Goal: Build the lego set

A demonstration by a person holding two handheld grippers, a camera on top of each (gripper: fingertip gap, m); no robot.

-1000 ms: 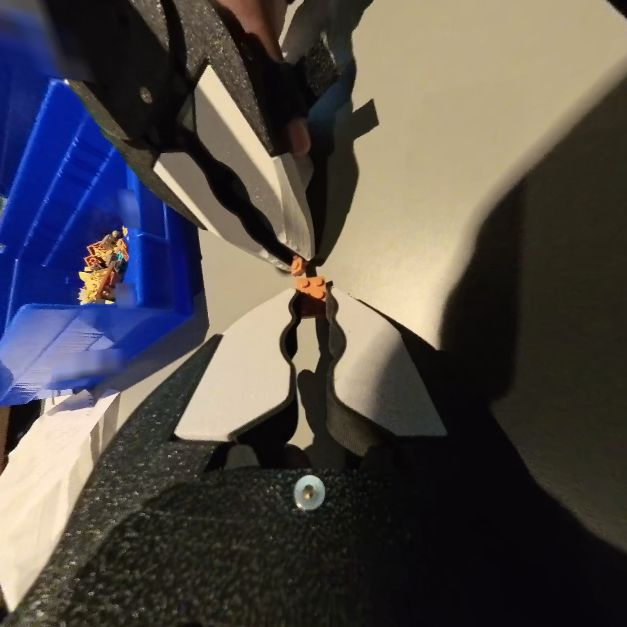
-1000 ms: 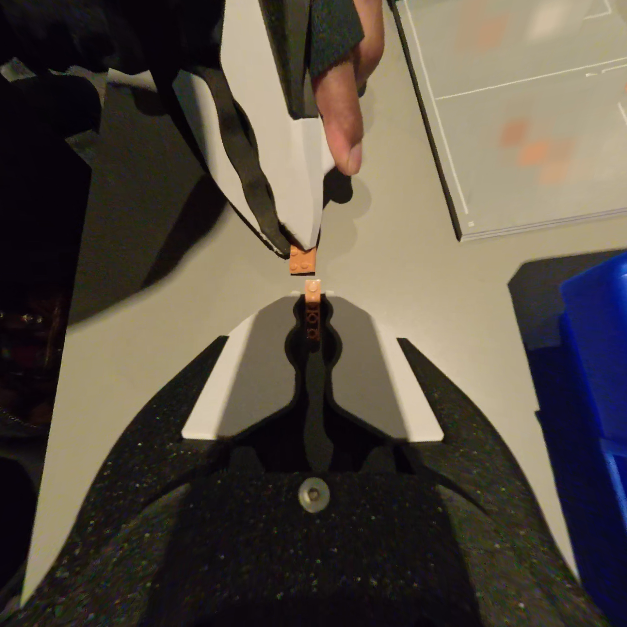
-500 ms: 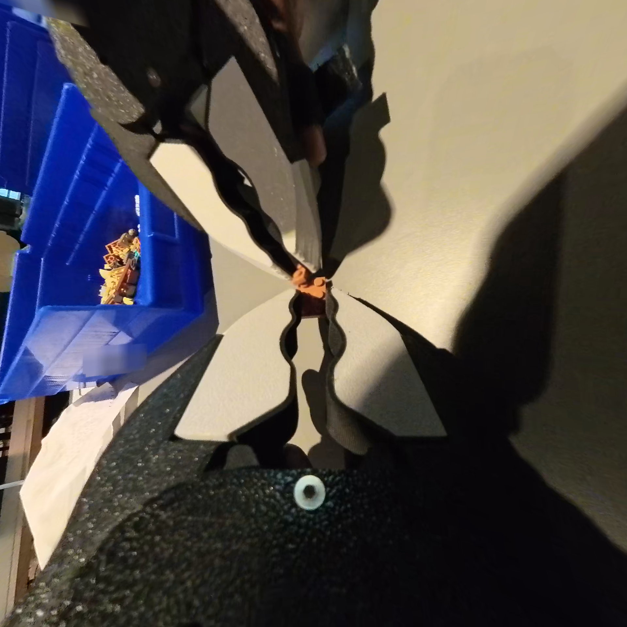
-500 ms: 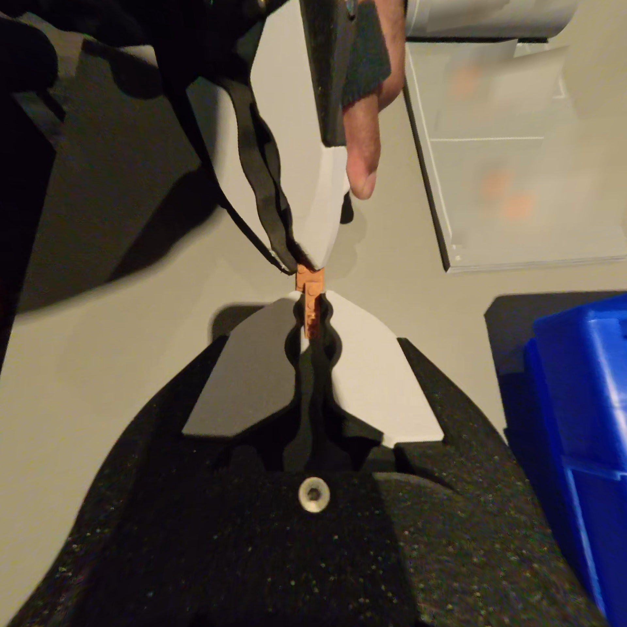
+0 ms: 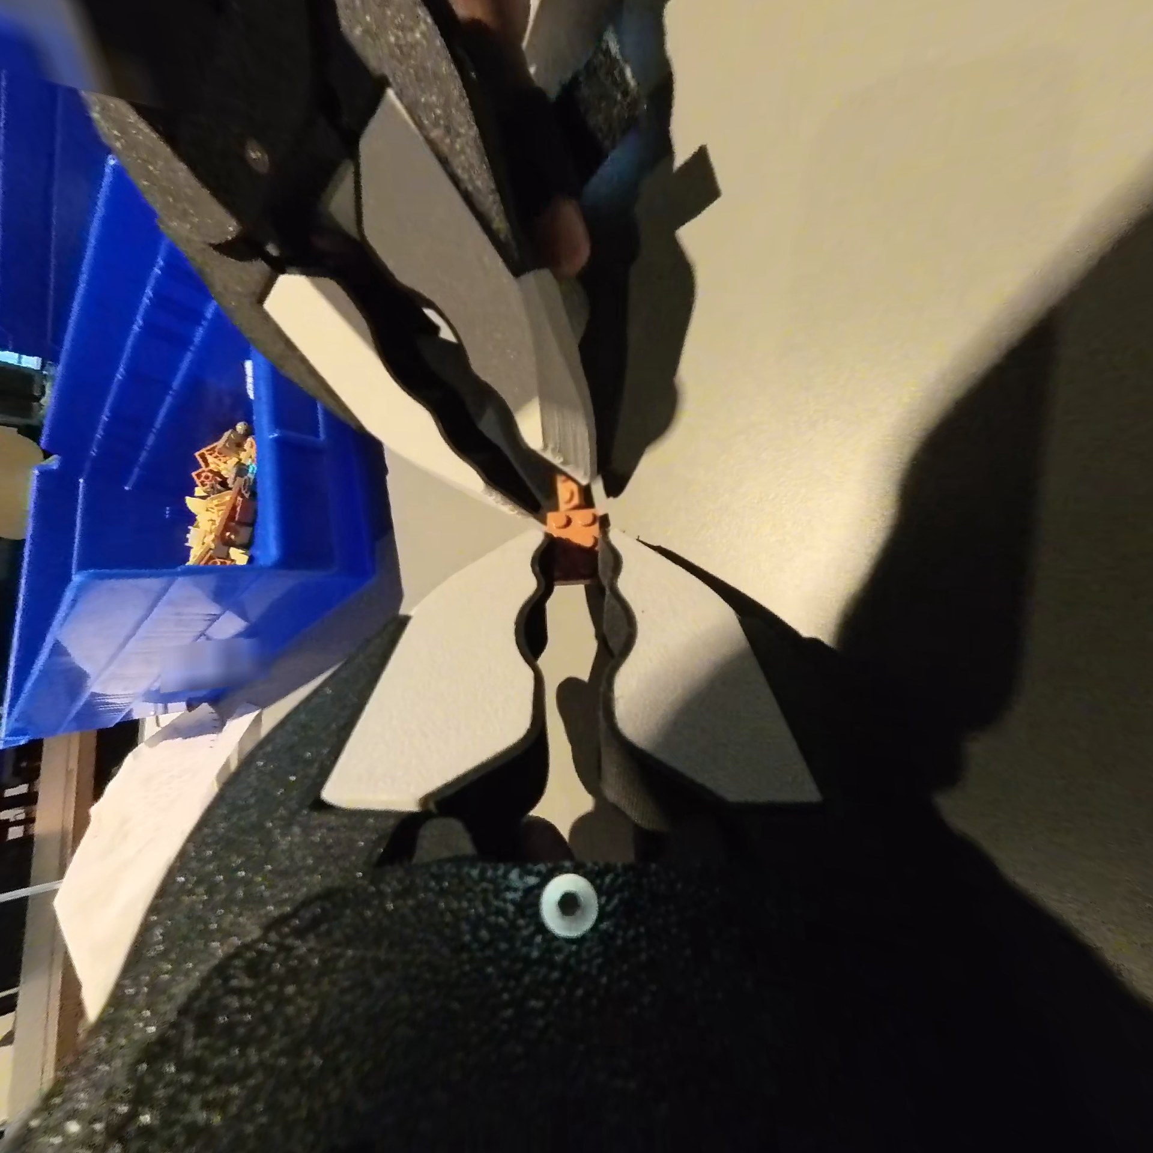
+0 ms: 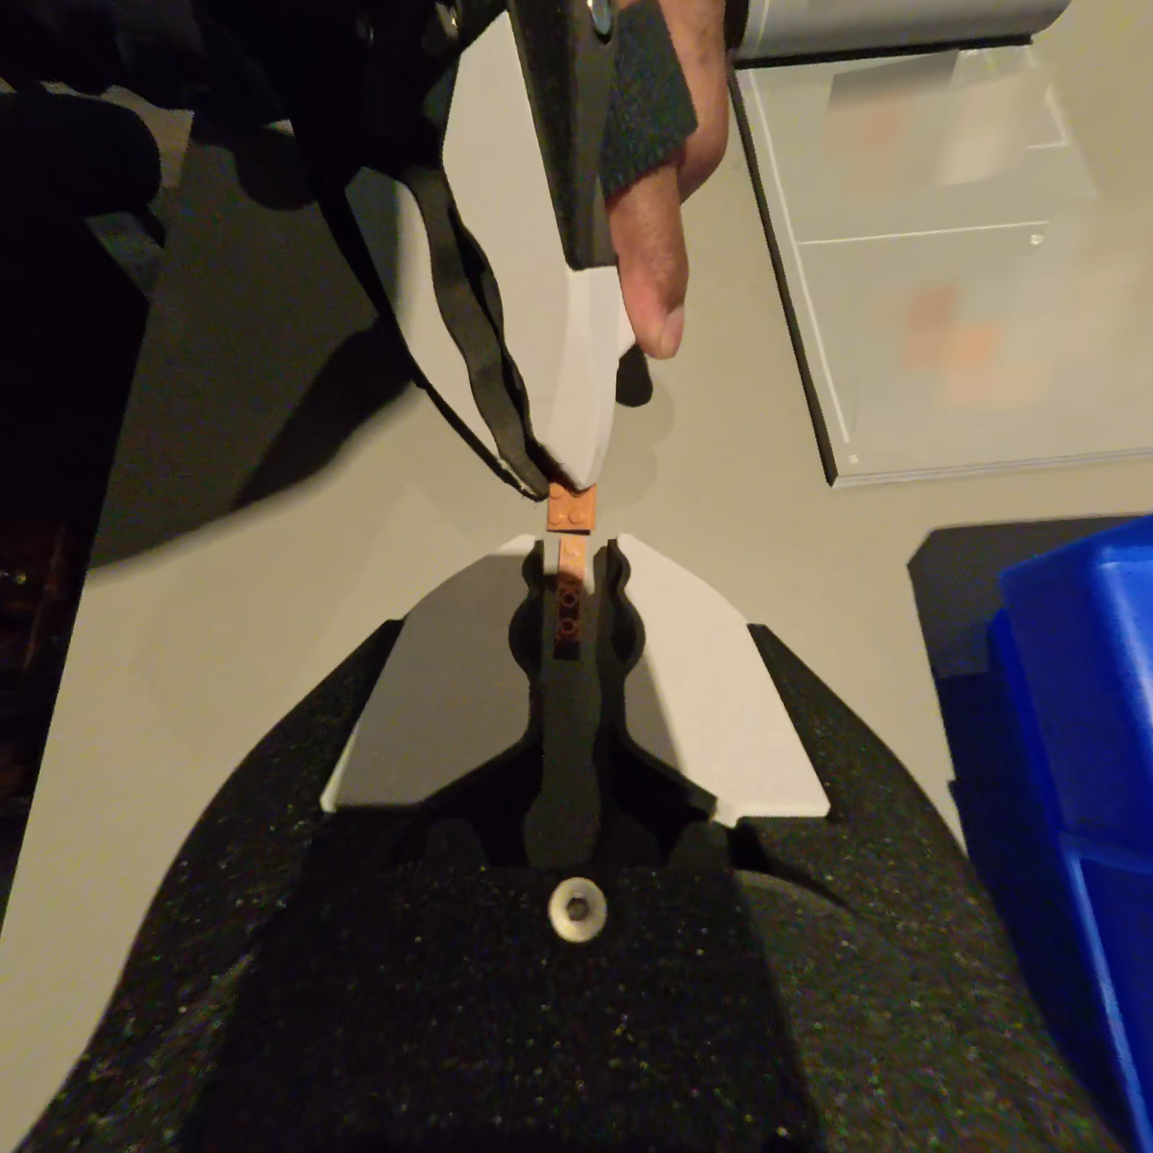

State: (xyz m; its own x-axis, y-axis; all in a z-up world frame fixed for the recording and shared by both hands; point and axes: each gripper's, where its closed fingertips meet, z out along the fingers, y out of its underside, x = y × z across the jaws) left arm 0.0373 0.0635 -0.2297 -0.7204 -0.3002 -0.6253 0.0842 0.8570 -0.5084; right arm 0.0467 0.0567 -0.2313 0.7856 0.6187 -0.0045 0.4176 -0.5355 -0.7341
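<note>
Up close, the right gripper [image 6: 571,561] pinches a narrow orange plate [image 6: 570,577] on edge; the left gripper [image 6: 561,483], just beyond, clamps a wider orange plate [image 6: 571,510], both held above the table [image 6: 249,561]. They're mid-join, it seems: next comes lining studs up and pressing together squarely. The blue bin [image 5: 156,499] of spare pieces sits farther off.
</note>
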